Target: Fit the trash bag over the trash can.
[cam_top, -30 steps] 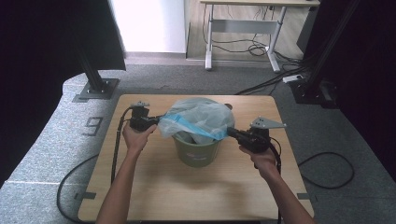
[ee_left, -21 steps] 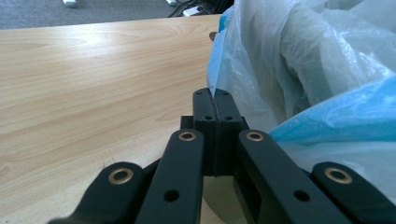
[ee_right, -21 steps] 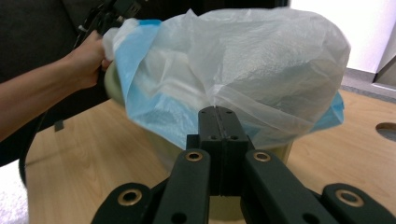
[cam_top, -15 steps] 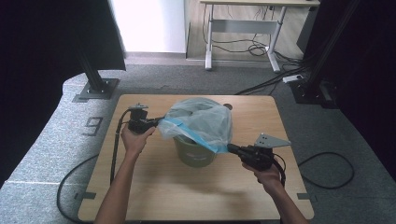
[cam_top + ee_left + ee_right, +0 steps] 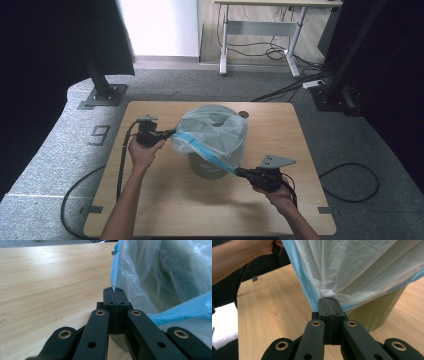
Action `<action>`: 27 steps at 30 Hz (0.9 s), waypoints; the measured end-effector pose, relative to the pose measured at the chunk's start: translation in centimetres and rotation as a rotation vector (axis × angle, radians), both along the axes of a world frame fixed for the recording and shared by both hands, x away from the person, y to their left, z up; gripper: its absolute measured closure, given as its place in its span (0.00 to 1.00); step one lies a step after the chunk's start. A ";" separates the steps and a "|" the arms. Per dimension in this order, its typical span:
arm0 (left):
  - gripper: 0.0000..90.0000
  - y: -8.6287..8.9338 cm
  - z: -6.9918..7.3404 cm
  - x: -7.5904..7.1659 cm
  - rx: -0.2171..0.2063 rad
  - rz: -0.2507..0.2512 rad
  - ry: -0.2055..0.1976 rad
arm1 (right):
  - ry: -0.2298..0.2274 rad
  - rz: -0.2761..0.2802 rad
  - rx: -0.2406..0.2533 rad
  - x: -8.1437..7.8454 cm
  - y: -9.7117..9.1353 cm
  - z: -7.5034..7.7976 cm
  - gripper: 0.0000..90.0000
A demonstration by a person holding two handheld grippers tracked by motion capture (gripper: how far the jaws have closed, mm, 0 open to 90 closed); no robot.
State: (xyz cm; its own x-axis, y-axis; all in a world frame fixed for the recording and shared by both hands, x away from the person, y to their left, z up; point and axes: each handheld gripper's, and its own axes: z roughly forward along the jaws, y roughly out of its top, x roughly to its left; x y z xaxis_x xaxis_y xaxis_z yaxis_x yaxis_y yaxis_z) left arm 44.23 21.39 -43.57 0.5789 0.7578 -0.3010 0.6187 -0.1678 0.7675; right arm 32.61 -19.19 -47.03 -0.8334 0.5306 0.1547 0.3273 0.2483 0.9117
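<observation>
Inside of the olive-green round plastic bin (image 5: 210, 167) hidden by the thin translucent white plastic liner bag with a blue drawstring hem (image 5: 215, 131) draped over its mouth; contents not possible to make out, perhaps none. Bin standing upright near the middle of the light wooden table (image 5: 165, 200), lower wall alone bare. A painted grey "9" (image 5: 100, 135) readable on the floor left of the table; no label legible on bin or bag. Left gripper (image 5: 167, 134) clamped tight on the bag's hem at the bin's left side, plastic pinched between the black jaws. Right gripper (image 5: 238, 171) likewise pinched shut on the blue hem, drawn low toward the table's near right, stretching the hem taut. Forearms cut off by the bottom edge.
</observation>
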 end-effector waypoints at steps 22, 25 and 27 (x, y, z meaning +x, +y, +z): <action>1.00 -0.6 -1.7 0.6 0.043 -0.008 0.037 | 0.093 -0.036 -0.056 2.0 -0.4 -4.3 0.99; 1.00 -0.9 -2.1 0.9 0.045 -0.009 0.050 | 0.108 -0.048 -0.056 2.3 -0.6 -4.8 0.99; 1.00 -1.1 -2.3 0.9 0.049 -0.014 0.054 | 0.118 -0.053 -0.056 2.4 -0.8 -5.0 0.99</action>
